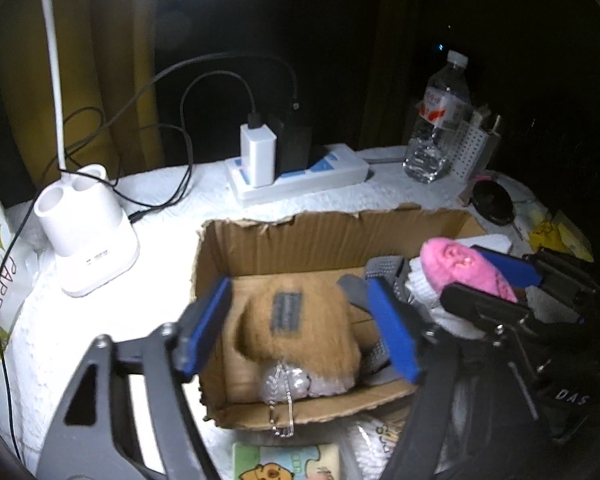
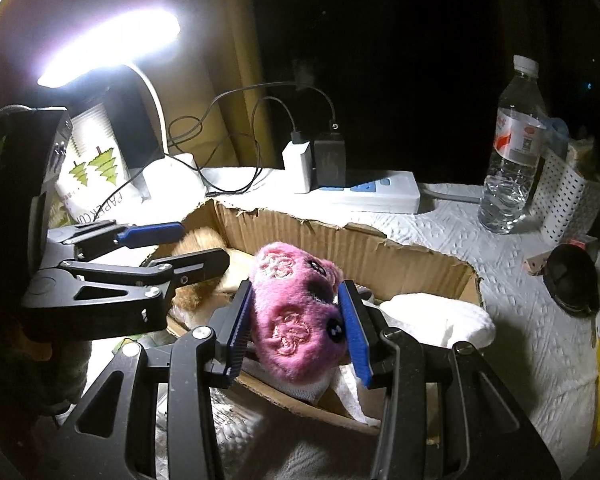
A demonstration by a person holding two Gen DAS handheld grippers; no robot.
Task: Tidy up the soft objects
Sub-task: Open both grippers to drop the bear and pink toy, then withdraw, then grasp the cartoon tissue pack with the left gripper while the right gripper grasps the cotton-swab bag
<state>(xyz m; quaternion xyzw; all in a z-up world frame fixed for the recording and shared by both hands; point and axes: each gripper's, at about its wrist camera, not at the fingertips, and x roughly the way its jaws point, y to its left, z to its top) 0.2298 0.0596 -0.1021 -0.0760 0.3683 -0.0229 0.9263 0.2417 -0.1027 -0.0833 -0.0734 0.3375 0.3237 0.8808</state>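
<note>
Clenched on the pink plush (image 2: 300, 312), the right gripper (image 2: 300, 322) hovers over the cardboard box (image 2: 364, 246), probably to drop it in. At nine o'clock the left gripper (image 1: 300, 334) hangs released above the brown plush (image 1: 296, 320) lying inside; power strip (image 2: 372, 196) at twelve beyond

My table (image 2: 512, 280) is covered in white textured paper towel. Sitting directly on it are a torn cardboard box (image 1: 324, 236), a white power strip (image 1: 300, 178), a lamp base (image 1: 88, 236), a water bottle (image 2: 512, 152) and a white perforated holder (image 2: 568, 200).
</note>
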